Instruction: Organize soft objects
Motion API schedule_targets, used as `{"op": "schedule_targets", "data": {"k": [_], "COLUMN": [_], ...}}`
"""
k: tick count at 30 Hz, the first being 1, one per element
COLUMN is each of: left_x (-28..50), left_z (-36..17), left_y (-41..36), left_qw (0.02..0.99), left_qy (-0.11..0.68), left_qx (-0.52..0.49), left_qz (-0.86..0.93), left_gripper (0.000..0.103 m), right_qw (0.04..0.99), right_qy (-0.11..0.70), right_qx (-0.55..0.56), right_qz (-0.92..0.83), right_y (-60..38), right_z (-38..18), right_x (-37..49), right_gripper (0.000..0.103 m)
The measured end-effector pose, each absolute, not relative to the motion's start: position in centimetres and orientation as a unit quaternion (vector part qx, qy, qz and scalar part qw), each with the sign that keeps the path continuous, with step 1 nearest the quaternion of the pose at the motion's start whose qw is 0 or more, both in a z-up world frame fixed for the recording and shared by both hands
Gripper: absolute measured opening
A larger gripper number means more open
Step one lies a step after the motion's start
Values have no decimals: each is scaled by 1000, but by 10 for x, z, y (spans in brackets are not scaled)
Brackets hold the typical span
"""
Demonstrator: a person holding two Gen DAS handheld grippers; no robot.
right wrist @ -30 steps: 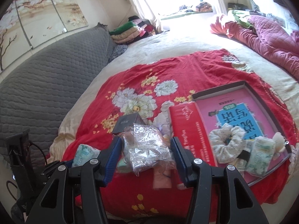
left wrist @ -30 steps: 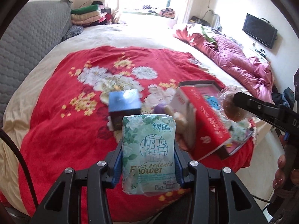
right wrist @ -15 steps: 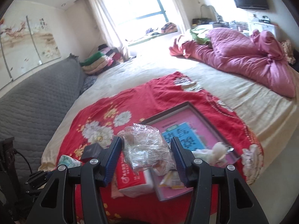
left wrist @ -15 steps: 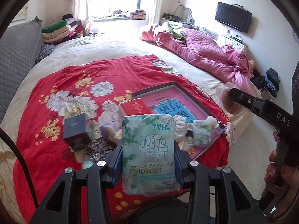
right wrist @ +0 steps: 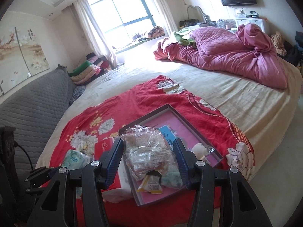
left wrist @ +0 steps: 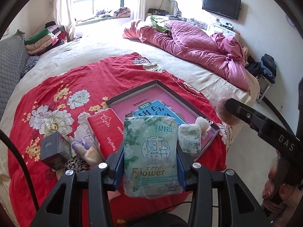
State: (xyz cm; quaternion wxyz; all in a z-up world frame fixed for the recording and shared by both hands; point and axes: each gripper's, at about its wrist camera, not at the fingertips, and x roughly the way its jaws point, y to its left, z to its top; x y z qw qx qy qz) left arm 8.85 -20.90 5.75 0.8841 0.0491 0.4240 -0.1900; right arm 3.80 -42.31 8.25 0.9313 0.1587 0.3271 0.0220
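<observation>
My left gripper (left wrist: 150, 162) is shut on a green tissue pack (left wrist: 150, 155) printed "Flower", held above the bed's near edge. My right gripper (right wrist: 147, 160) is shut on a clear plastic bag of bread (right wrist: 146, 151), held over the near part of a shallow pink-lined tray (right wrist: 171, 108). The tray (left wrist: 132, 91) lies on the red floral blanket (left wrist: 90, 75) and holds a small tissue pack (left wrist: 189, 140) and a cream plush piece (left wrist: 201, 122). The right gripper also shows at the right of the left wrist view (left wrist: 233, 106).
A red tissue box (left wrist: 109, 130), a dark cube box (left wrist: 55, 149), a purple soft toy (left wrist: 83, 145) and a leopard-print cloth (left wrist: 75, 164) lie left of the tray. A pink quilt (left wrist: 198, 43) is heaped far right. A grey headboard (right wrist: 32, 102) stands left.
Both grippers have swung right and risen with their loads. The tray has come more to the centre of both views and the right gripper now hangs over its near part.
</observation>
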Motion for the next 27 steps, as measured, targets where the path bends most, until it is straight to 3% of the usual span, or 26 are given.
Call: {"op": "schedule_targets", "data": {"k": [27], "left_x": [148], "left_z": [3], "left_y": [-248], "left_qw": [860], "left_qy": [464], "left_qx": [63], "left_qz": [-204], "left_gripper": [46], "right_qw": [910], "right_qy": [393], "right_qx": [80], "right_qz": [-108], "right_y": [-467], "right_z": [14], "right_x": [58], "right_gripper": [56]}}
